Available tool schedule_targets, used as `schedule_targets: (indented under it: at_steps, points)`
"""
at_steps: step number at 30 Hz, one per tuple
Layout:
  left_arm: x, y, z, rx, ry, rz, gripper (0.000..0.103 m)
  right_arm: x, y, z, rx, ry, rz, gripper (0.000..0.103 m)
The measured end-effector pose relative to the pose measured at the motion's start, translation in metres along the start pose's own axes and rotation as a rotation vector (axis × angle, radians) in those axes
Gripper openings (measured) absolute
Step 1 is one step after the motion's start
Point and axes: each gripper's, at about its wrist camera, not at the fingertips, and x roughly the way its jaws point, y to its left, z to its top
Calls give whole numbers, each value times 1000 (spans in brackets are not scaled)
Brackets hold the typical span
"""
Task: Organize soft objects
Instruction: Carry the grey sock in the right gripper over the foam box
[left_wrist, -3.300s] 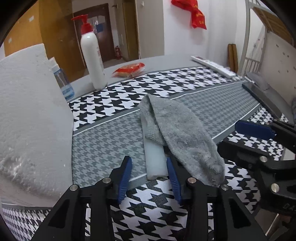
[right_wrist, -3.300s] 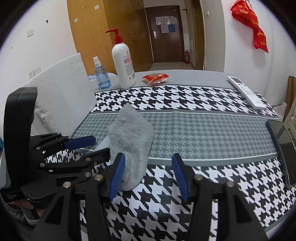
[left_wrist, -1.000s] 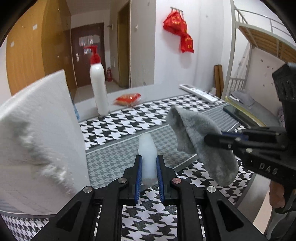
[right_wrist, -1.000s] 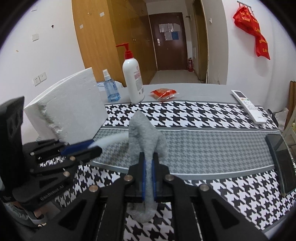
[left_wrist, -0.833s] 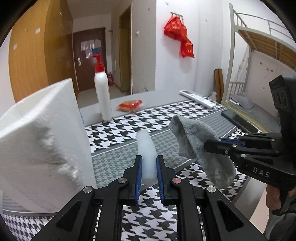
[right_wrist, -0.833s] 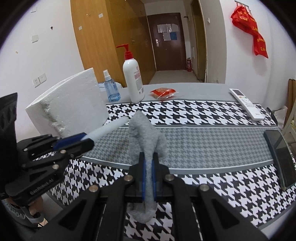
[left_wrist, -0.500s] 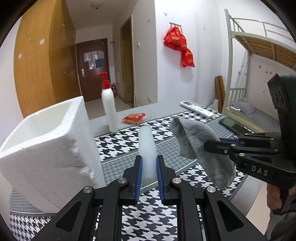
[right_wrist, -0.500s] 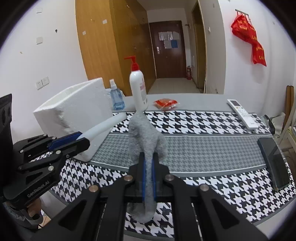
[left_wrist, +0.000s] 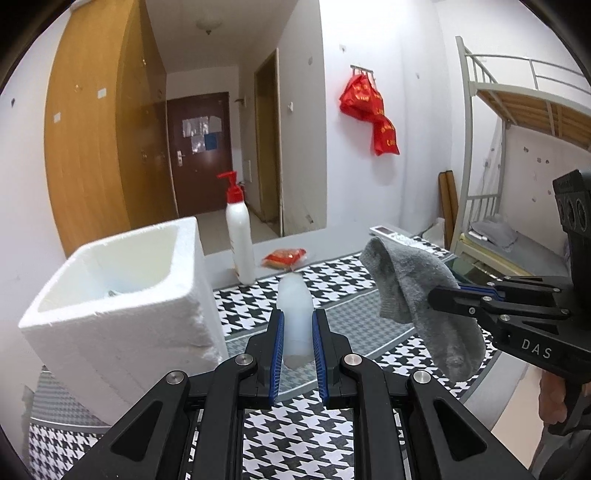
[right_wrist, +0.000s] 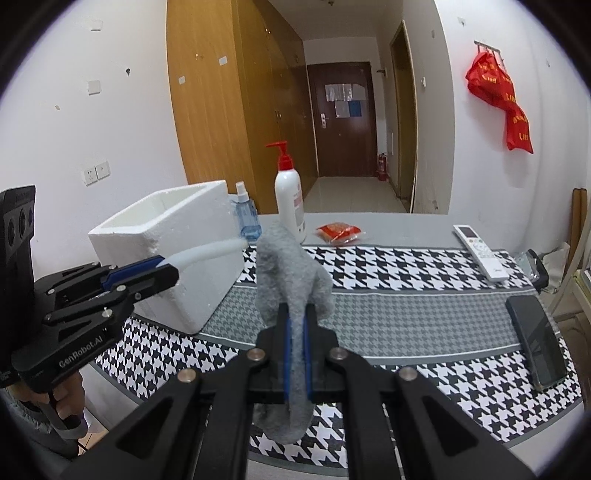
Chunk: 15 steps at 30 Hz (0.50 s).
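My left gripper (left_wrist: 297, 325) is shut on a translucent white soft strip (left_wrist: 294, 314) and holds it in the air above the table; the strip also shows in the right wrist view (right_wrist: 207, 253), bending toward the white foam box (right_wrist: 166, 258). My right gripper (right_wrist: 295, 332) is shut on a grey sock (right_wrist: 291, 273) that hangs from both sides of the jaws, lifted off the table. The sock (left_wrist: 410, 291) also shows right of the strip in the left wrist view. The open foam box (left_wrist: 118, 295) stands at the left, its inside visible.
A houndstooth cloth (right_wrist: 406, 288) covers the table. A white pump bottle (right_wrist: 290, 199), a blue spray bottle (right_wrist: 247, 218) and a red packet (right_wrist: 338, 232) stand at the back. A remote (right_wrist: 480, 254) and a phone (right_wrist: 535, 339) lie at the right.
Both grippers closed on their items and lifted them off the table. Over the last second they rose higher, so the foam box's open top has come into view.
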Motion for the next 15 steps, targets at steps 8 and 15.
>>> schedule_targets:
  at_steps: [8, 15]
  points:
    - [-12, 3, 8, 12, -47, 41, 17, -6, -3, 7, 8, -27, -4, 8]
    - [-18, 4, 17, 25, -79, 67, 17, -14, -1, 16, -2, -58, 16, 8]
